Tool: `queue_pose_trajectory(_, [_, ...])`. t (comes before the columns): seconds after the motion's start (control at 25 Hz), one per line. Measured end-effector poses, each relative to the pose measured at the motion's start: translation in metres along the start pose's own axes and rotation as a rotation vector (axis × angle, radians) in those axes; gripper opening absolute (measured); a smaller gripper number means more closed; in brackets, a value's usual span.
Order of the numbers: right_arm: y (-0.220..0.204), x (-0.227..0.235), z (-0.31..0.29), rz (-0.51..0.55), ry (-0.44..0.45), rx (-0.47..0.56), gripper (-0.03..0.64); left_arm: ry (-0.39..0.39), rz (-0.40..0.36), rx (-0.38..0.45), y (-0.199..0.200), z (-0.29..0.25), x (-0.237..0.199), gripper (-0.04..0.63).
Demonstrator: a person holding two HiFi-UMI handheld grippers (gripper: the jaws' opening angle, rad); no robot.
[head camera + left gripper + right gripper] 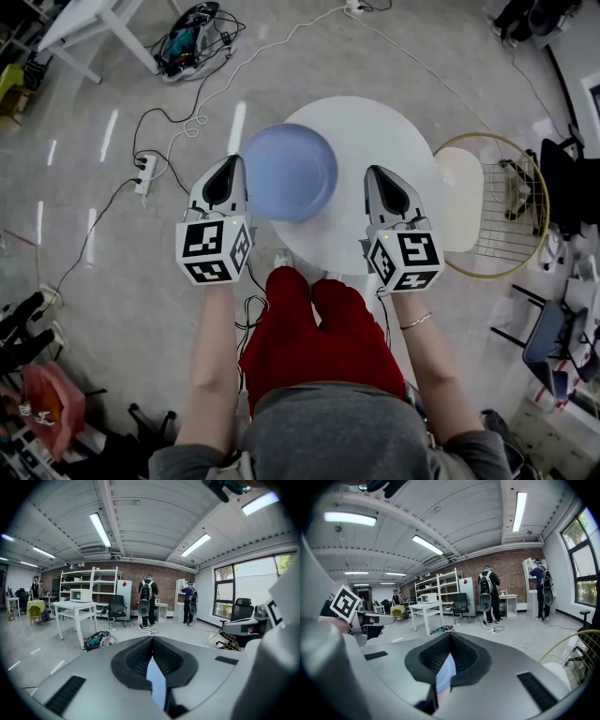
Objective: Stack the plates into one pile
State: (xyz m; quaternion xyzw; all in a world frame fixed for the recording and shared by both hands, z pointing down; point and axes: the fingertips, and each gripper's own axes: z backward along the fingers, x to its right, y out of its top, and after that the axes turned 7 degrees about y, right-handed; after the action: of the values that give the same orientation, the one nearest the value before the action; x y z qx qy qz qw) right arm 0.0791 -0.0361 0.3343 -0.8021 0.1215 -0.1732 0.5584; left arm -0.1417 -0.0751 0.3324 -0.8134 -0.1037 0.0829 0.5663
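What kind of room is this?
Probably a workshop or lab: metal shelves by a brick wall, a white worktable, and cables trailing over the floor.

Left gripper [152, 638], fingers [133, 659] together

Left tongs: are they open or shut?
Shut. In the left gripper view the two tips of the left tongs meet, with nothing pinched between them.
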Motion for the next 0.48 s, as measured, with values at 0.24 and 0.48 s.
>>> queue_pose_trajectory(0.24, [0.02, 0.003, 0.023, 0.039, -0.007, 0.06, 0.028, 0.013, 0.005, 0.04, 0.012, 0.025, 0.01, 0.015])
queue_pose_trajectory(0.48, [0.029, 0.005, 0.041, 0.041, -0.004, 0.097, 0.028, 0.028, 0.003, 0.069, 0.021, 0.042, 0.02, 0.015])
